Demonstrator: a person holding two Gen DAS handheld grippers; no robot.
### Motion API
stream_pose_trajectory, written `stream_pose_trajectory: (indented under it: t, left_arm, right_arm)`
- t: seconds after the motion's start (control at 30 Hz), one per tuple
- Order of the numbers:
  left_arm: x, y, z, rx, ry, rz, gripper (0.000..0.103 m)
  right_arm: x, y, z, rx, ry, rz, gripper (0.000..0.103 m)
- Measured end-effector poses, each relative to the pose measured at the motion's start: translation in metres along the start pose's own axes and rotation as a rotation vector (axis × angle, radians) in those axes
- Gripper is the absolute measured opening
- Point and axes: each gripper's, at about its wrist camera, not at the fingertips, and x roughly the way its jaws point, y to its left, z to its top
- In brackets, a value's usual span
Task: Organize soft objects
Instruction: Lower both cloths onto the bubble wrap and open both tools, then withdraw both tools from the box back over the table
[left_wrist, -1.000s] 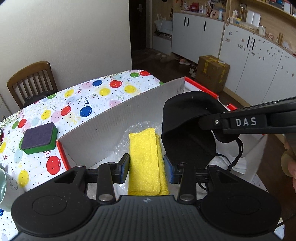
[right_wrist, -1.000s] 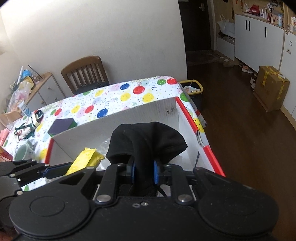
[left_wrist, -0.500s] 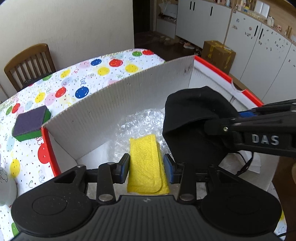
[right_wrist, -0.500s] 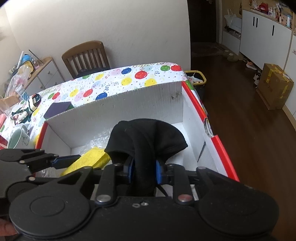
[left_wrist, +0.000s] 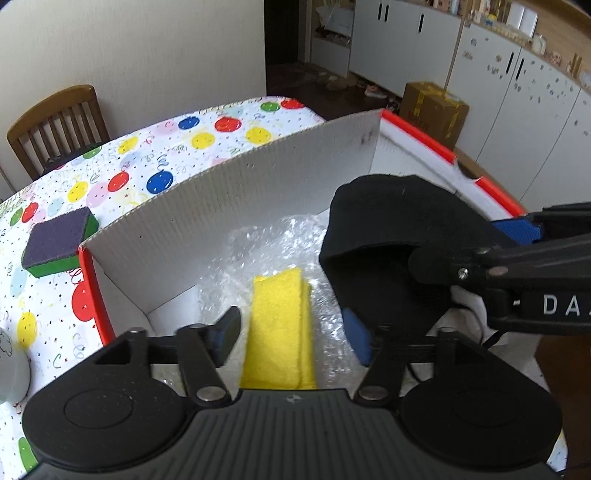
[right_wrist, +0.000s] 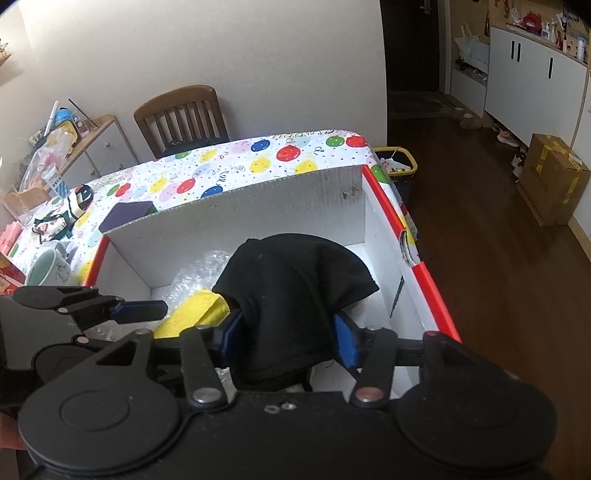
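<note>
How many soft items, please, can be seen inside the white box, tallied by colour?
Yellow: 1, the folded yellow cloth
Black: 1, the black fabric mask
Total: 2 in the white box

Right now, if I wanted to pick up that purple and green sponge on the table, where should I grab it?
Grab the sponge across its two long green sides, coming straight down from above. It lies flat on the tablecloth, purple face up, outside the white box, with nothing against it. The flat block shape probably gives two fingers parallel walls to squeeze.
</note>
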Motion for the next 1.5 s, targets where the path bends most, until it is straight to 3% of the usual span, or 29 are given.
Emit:
stream_pose_trajectory:
  t: [0.27, 0.53, 0.8, 1.07, 1.17, 1.5]
  left_arm:
    - [-0.018, -0.003, 0.000, -0.016, -0.045, -0.048, 0.072]
    - [-0.046, -0.005, -0.002, -0.031, -0.106, -0.080, 0.072]
    - [-0.080, 0.005, -0.007, -0.046, -0.157, -0.091, 0.072]
    - [-0.117, 0.030, -0.022, -0.081, -0.217, -0.080, 0.073]
    - [-0.129, 0.045, -0.030, -0.100, -0.234, -0.076, 0.083]
    - [-0.163, 0.109, -0.065, -0.169, -0.264, -0.045, 0.085]
  right_arm:
    - [-0.022, 0.000, -0.001, -0.003, -0.044, 0.024, 0.064]
    - [-0.052, 0.004, -0.002, -0.005, -0.109, 0.053, 0.076]
    - [-0.079, 0.017, -0.003, -0.001, -0.166, 0.097, 0.082]
    - [-0.097, 0.054, -0.003, -0.042, -0.208, 0.154, 0.089]
    - [-0.099, 0.072, -0.002, -0.056, -0.219, 0.179, 0.091]
    - [-0.085, 0.144, 0.000, -0.089, -0.206, 0.253, 0.095]
